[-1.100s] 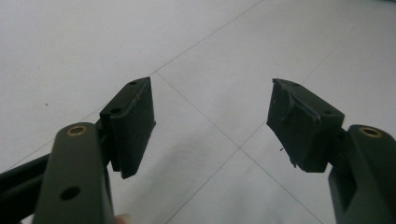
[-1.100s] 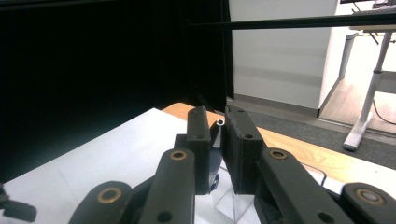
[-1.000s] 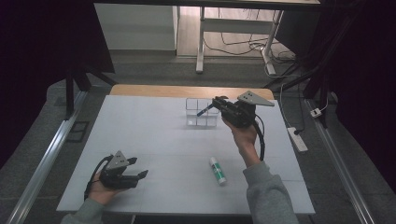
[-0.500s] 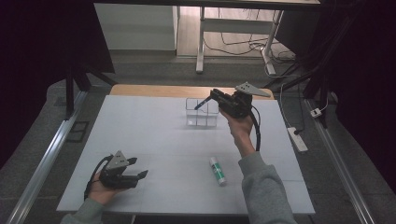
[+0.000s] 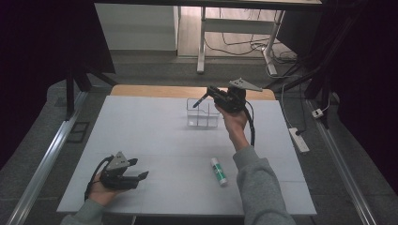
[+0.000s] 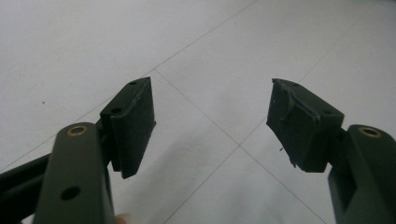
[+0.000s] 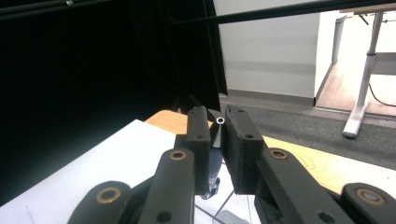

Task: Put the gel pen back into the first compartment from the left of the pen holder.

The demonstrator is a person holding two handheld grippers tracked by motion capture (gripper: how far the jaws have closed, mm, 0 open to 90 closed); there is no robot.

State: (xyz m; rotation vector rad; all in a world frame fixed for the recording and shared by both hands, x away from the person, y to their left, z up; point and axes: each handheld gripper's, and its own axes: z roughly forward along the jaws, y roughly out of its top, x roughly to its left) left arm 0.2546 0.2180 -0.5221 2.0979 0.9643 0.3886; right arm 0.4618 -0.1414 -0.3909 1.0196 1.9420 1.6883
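Pen point(image 5: 200, 100) is clamped in my right gripper point(image 5: 210, 96), held up over the clear organizer point(image 5: 202, 114) at the far middle of the counter point(image 5: 141, 136). In the right gripper view the jaws are pressed in on the pen point(image 7: 218, 128); I see its ringed end between the pads, while the rest of its body is hidden behind the jaws, and the organizer below is cut off at the frame's bottom edge. From the high view I cannot tell which compartment the pen sits above. My left gripper point(image 5: 139, 169) rests near the counter's front left corner, jaws wide apart with nothing between them, bare counter beyond. A glue stick point(image 5: 218, 170) lies near my right sleeve point(image 5: 258, 187); its label is too small to read.
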